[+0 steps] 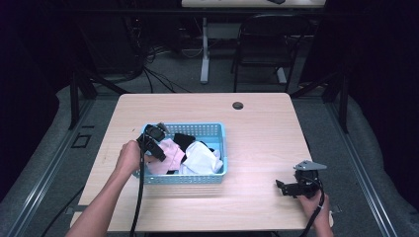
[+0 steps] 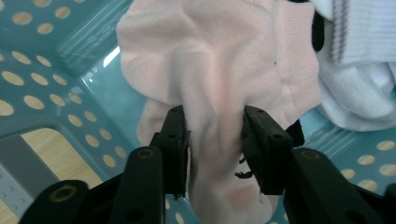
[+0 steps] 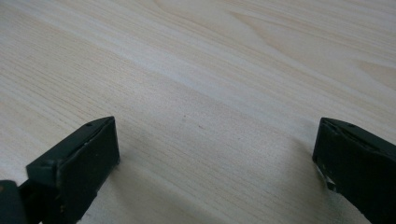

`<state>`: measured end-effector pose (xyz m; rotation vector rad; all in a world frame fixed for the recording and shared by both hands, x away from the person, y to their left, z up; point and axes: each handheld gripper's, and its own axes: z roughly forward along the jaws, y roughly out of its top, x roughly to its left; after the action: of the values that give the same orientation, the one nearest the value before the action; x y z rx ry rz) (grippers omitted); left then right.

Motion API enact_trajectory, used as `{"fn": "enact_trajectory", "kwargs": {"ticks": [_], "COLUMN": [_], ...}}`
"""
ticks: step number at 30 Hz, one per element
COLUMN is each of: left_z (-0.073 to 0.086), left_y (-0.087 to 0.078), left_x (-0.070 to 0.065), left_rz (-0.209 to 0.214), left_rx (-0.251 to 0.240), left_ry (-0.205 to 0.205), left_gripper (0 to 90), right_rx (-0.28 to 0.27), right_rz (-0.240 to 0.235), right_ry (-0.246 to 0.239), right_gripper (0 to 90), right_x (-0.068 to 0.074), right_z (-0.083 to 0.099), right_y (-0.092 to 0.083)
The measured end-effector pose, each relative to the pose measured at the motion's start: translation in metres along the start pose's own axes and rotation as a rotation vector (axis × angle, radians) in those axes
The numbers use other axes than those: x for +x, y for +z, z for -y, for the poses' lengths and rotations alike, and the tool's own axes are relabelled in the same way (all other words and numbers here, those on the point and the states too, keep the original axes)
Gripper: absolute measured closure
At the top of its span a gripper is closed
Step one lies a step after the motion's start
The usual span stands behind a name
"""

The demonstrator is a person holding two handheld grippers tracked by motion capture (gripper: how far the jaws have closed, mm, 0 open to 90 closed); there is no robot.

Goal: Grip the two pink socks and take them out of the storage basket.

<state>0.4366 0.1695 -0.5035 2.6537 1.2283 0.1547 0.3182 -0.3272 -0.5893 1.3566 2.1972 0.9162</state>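
The left gripper (image 2: pixel 212 140) pinches the pink sock (image 2: pixel 210 70) inside the blue basket (image 1: pixel 217 133); lift straight up, slowly. The right gripper (image 3: pixel 215 154) rests spread over the bare surface (image 3: pixel 210 56).

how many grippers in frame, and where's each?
2. The left gripper is down in the blue basket, jaws pinching a pink sock. The right gripper hovers open over bare table near the front right corner.
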Motion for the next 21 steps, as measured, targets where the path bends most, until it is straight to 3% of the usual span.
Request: {"fn": "enact_trajectory", "kwargs": {"ticks": [11, 21], "left_z": [-0.005, -0.001], "left_y": [-0.017, -0.015], "left_x": [0.0, 0.004], "left_rz": [-0.004, 0.004], "left_rx": [-0.015, 0.005], "left_ry": [0.002, -0.012], "left_gripper": [73.2, 69.7], "right_rx": [0.001, 0.0], "right_rz": [-0.002, -0.001], "right_ry": [0.001, 0.002], "right_gripper": [0.0, 0.0], "right_x": [0.0, 0.0], "right_z": [0.0, 0.0], "right_y": [0.0, 0.0]}}
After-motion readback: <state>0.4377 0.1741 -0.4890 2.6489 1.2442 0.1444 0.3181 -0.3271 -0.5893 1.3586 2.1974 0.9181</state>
